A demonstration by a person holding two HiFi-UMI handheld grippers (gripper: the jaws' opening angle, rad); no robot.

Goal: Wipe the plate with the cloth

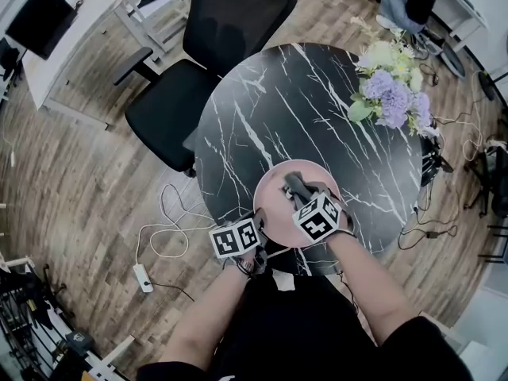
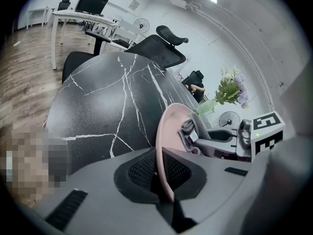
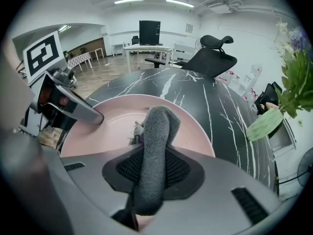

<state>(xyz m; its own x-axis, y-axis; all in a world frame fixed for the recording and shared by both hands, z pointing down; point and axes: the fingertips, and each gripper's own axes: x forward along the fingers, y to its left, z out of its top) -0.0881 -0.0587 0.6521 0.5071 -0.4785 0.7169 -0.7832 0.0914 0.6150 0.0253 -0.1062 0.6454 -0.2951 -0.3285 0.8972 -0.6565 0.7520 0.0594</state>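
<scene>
L gripper (image 2: 164,173) is clamped on the pink plate (image 1: 274,195), rim pinched btwn the pads. Plate's at the near edge of the black marble table (image 1: 317,109). R gripper (image 3: 151,168) is closed on a grey cloth (image 3: 157,126). The rolled end pokes out past the jaws, tip at the plate's inner face, approx mid-plate. Both grippers are close together over the plate, L on its near-left rim. Flowers (image 1: 393,86) at the table's far-right edge, office chair (image 1: 210,46) just off the far-left edge.
</scene>
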